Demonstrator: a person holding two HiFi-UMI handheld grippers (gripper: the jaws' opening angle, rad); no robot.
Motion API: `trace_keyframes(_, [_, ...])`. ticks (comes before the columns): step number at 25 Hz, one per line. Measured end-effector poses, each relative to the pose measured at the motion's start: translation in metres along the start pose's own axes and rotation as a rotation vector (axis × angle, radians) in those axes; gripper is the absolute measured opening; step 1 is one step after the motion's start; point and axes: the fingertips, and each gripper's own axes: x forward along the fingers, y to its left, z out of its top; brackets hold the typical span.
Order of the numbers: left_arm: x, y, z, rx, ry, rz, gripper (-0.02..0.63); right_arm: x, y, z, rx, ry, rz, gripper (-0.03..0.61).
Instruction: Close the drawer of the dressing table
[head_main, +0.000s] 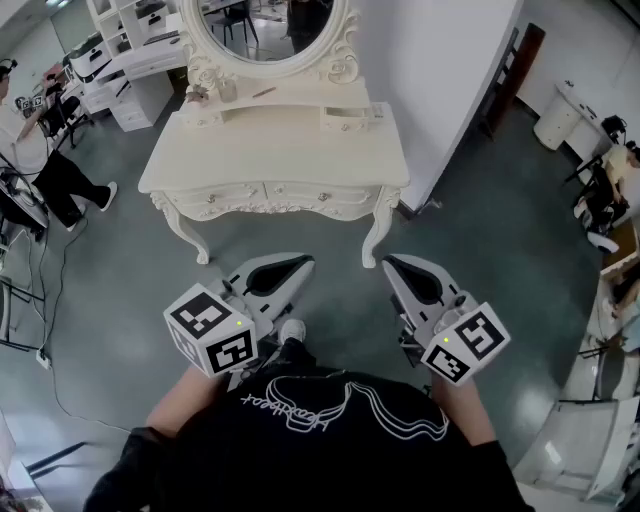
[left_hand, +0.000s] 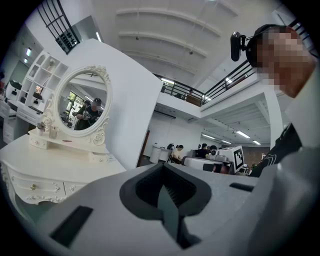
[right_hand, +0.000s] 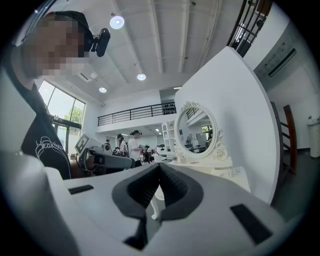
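Both tools shut and empty, held back from the dressing table; no drawer is touched.

The left tool (head_main: 303, 263) and the right tool (head_main: 391, 263) are held level close to the person's body, each with its jaws together on nothing, over the floor (head_main: 330, 250) and well apart from the dressing table (head_main: 280, 155). The front drawers (head_main: 262, 197) under the surface look about flush from above. The small drawer box (head_main: 350, 118) at the right of the mirror (head_main: 265, 30) may stand out a little, but I cannot tell which drawer is open. This reads as either the approach or the task already finished. If a drawer is out, the next move is to step in, set a shut tool tip flat on its front and push straight in.
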Motion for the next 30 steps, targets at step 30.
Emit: trace_keyframes(30, [0.04,0.071,0.007,0.007,0.022,0.068,0.003,0.048,-0.092,-0.019,0.024,0.074,-0.139,0.183])
